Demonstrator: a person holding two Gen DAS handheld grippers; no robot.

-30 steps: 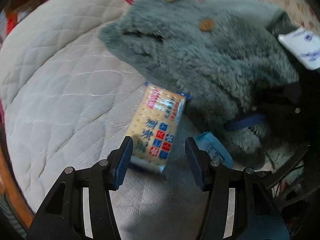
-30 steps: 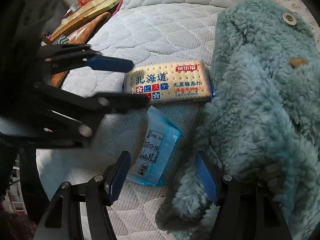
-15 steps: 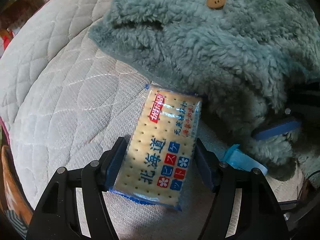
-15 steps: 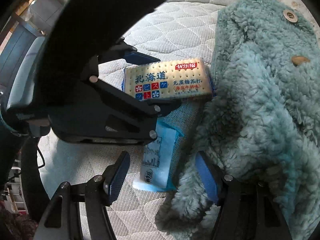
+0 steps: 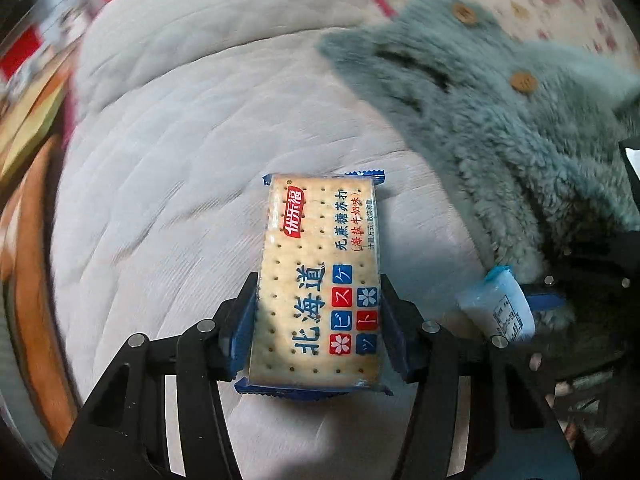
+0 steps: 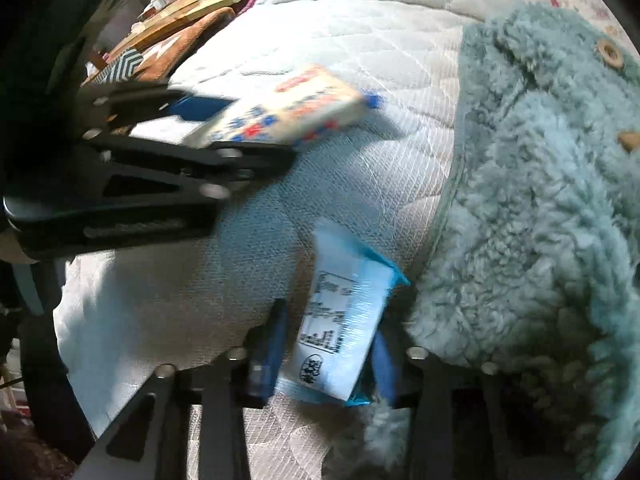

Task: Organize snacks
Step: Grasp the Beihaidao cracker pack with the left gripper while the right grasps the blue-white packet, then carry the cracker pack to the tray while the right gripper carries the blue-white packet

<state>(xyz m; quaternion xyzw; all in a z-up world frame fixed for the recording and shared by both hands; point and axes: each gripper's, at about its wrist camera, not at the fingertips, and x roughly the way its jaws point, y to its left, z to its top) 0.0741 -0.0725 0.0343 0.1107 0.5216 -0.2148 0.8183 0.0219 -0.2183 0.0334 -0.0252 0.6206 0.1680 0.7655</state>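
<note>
Two snack packs are gripped over the white quilted bed [image 5: 168,184]. Left gripper [image 5: 318,316] fingers have just closed on the cream rectangular cracker packet [image 5: 320,280], printed "北海道". Right gripper [image 6: 328,352] fingers have just closed on the pale-blue plastic sachet [image 6: 340,320], its label unreadable, beside the teal fleece garment [image 6: 532,208].

We find open quilt [image 5: 168,184] to the left of the cracker pack [image 5: 320,280]. The fleece coat [image 5: 500,128] blocks the right side, crowding the blue packet [image 6: 344,332]; the left gripper [image 6: 224,136] spans the space above it.
</note>
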